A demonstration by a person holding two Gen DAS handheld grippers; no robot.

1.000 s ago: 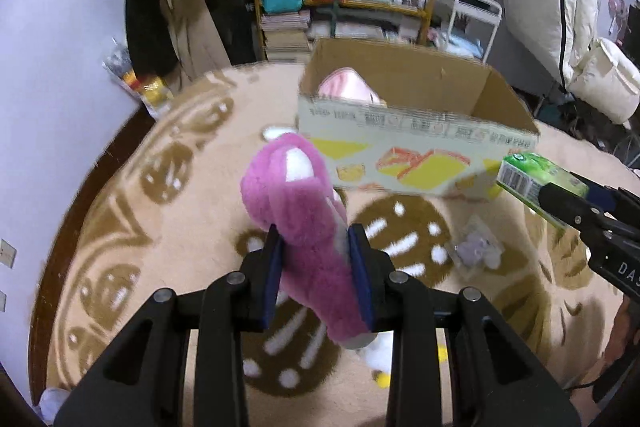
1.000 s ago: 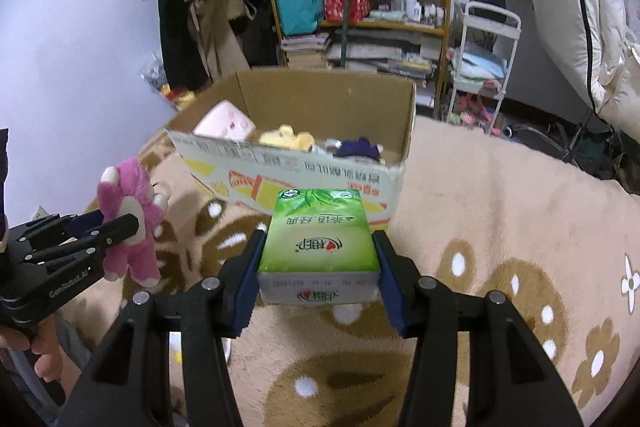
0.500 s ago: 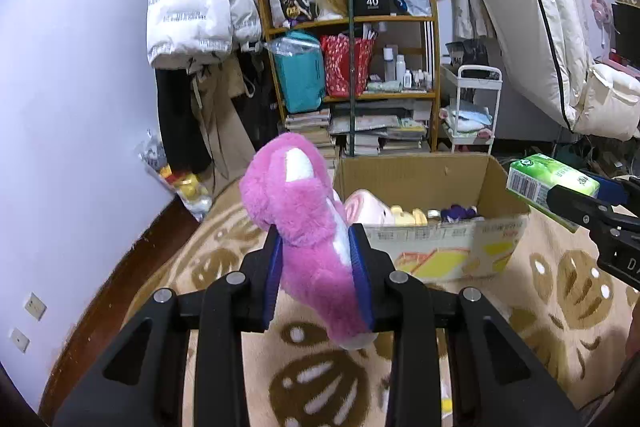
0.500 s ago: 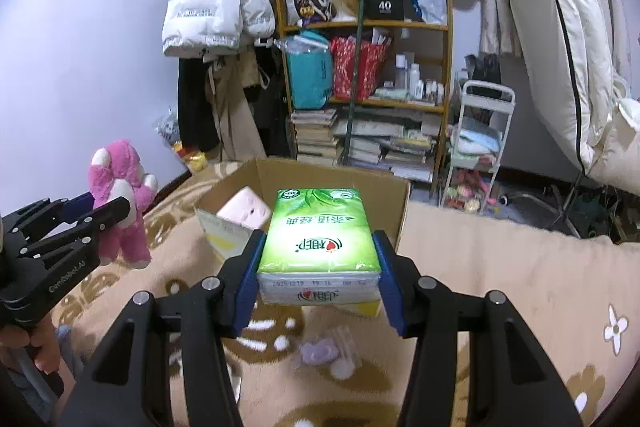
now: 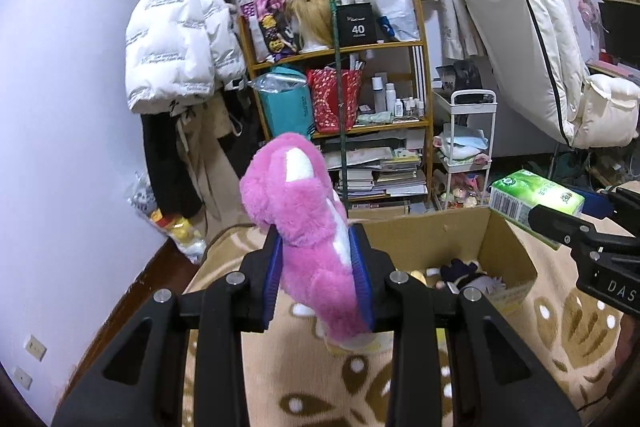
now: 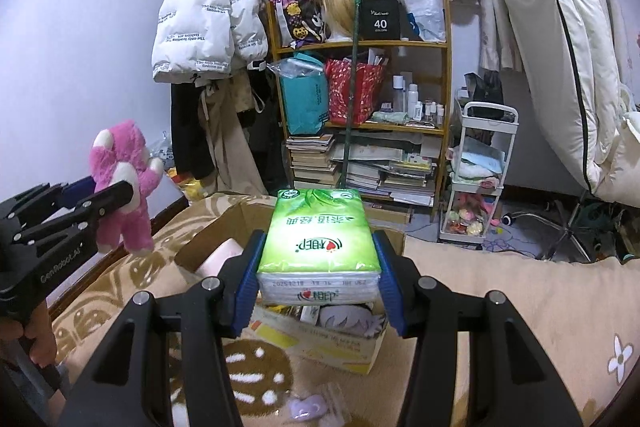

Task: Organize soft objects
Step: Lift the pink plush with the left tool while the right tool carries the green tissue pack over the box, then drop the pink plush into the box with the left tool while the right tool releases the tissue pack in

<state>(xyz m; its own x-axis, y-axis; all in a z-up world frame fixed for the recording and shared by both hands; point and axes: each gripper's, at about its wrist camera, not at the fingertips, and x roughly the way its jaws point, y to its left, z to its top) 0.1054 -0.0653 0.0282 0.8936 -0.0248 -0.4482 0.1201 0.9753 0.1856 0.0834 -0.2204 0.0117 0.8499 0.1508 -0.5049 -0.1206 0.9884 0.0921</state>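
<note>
On my left gripper (image 5: 318, 281) I see matt black plastic arms with ribbed blue pads pressed into the shaggy, fluffy pile of a pink plush bear (image 5: 300, 223). My right gripper (image 6: 319, 281) is the same plastic, squeezing a green tissue pack (image 6: 318, 239) in glossy, crinkled film. Below sits a cardboard box (image 6: 340, 345), dull brown inside, printed paper outside. The beige carpet (image 6: 500, 291) looks soft and napped. Behind, the wooden shelf (image 6: 400, 45) has a smooth finish.
</note>
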